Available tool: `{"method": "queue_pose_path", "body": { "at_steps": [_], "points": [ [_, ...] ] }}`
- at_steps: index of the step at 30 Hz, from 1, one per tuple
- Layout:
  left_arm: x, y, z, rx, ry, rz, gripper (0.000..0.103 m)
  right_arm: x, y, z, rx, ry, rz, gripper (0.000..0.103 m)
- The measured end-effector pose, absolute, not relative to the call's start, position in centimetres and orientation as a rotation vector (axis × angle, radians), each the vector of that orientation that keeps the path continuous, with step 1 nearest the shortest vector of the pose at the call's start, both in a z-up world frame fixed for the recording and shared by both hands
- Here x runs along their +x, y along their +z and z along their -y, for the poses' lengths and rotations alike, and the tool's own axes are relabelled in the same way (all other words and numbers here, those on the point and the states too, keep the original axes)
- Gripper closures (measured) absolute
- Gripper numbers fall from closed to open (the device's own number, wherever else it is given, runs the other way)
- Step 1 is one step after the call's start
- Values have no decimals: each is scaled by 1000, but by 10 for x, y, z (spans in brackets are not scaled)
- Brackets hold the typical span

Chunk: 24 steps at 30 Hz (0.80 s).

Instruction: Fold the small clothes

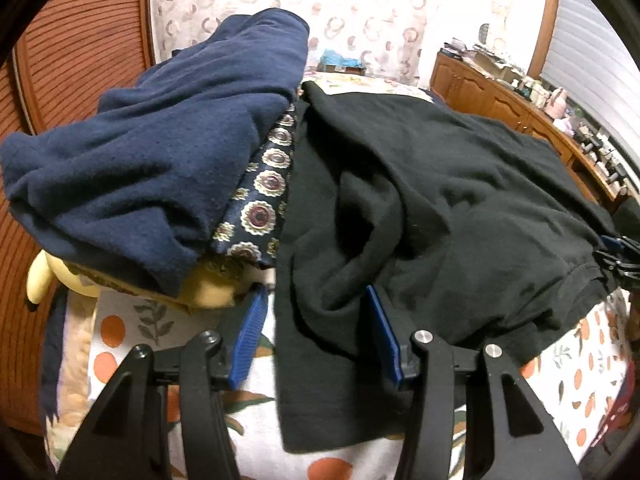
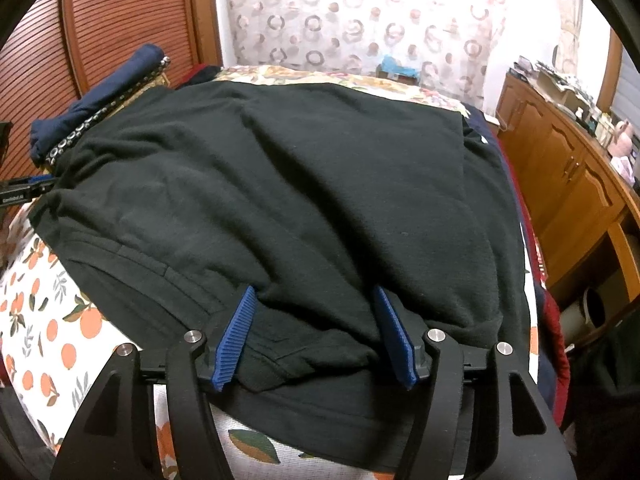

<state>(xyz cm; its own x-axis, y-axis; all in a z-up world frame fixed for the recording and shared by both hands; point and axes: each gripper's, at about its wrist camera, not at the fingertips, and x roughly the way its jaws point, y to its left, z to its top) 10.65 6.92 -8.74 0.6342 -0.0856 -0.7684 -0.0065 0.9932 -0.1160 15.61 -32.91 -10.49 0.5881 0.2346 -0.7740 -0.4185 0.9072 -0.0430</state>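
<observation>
We hold our left gripper [image 1: 316, 312] angled downward, its blue pads [image 1: 384, 336] standing apart. Our right gripper [image 2: 314, 312] points down likewise, jaws spread wide, the pads [image 2: 234, 336] unpressed.

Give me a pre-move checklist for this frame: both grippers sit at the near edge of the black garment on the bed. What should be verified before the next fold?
1. Left gripper has black garment between its pads: ok, though jaws stand apart, not pinching.
2. Right gripper has fabric between its pads: ok, also not pinching.
3. Garment lies flat: not ok, bunched folds near the left gripper.
4. Fold path clear: not ok, navy cloth and patterned tie touch the garment's left edge.
5. Garment fully on the bedsheet: cannot tell at the far right edge.
</observation>
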Motion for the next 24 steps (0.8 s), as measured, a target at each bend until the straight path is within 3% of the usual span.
{"method": "queue_pose_path", "body": {
  "at_steps": [3,5,7,8,10,24],
  "points": [
    [102,-87,-68,-127,-55,-880,61,156,-105,330,-231,384,-862,40],
    [101,-87,-67,-136,-63,-878,76,156,-105,330,-232,384,-862,40],
    [103,-88,-67,-144,-76,-880,85,156,-105,330,-232,384,-862,39],
    [104,-87,-66,-154,-89,-881,95,156,-105,330,-232,384,-863,39],
    [105,-86,-63,-165,-110,-871,100,156,-105,331,-231,385,-862,39],
    [114,12,28,-100,-314,-626,101,137,-70,371,-98,348,-752,41]
  ]
}}
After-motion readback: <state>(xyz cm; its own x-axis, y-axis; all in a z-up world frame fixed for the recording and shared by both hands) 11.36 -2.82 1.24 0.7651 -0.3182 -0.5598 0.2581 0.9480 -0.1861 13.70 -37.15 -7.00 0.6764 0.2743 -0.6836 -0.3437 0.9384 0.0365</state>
